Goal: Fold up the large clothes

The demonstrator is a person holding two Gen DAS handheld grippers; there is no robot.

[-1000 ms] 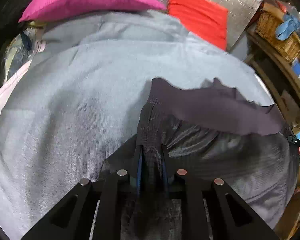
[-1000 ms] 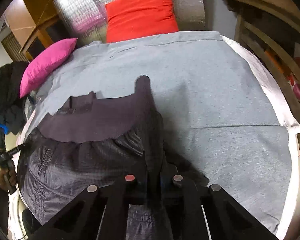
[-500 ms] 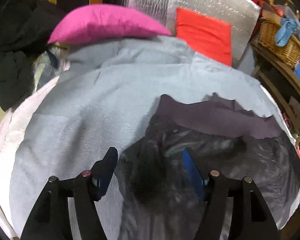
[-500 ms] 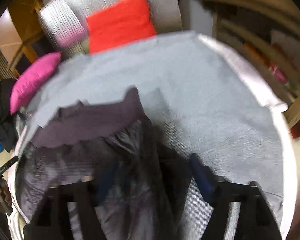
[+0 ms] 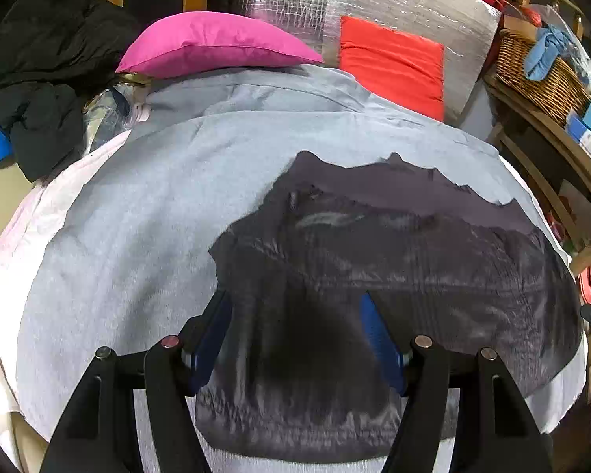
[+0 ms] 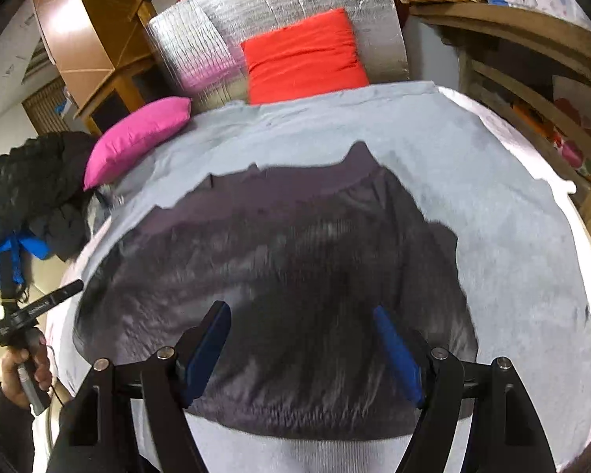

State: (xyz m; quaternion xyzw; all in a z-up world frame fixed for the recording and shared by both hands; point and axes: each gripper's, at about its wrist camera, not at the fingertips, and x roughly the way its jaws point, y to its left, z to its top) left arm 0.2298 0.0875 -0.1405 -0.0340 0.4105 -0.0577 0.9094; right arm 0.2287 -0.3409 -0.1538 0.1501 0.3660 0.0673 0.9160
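Observation:
A dark quilted garment (image 5: 394,256) with a plum ribbed band (image 5: 394,185) along its far edge lies spread on the grey sheet (image 5: 157,216). My left gripper (image 5: 293,303) hovers over its near left part, blue pads wide apart, nothing pinched between them. In the right wrist view the same garment (image 6: 275,244) fills the middle, band (image 6: 275,185) at the far side. My right gripper (image 6: 300,309) is open above its near right part, holding nothing. A hand (image 6: 23,370) with the other gripper's handle shows at the lower left.
A pink pillow (image 5: 216,45) and a red cushion (image 5: 392,65) lean on a silver mat (image 5: 374,4) at the bed's head. A heap of black jackets (image 5: 39,79) lies at the left. A wicker basket (image 5: 539,75) and wooden shelves (image 6: 532,59) stand at the right.
Both grippers were shut on folds of the dark garment; both have let go, opened wide and drawn back. The garment has dropped flat onto the sheet.

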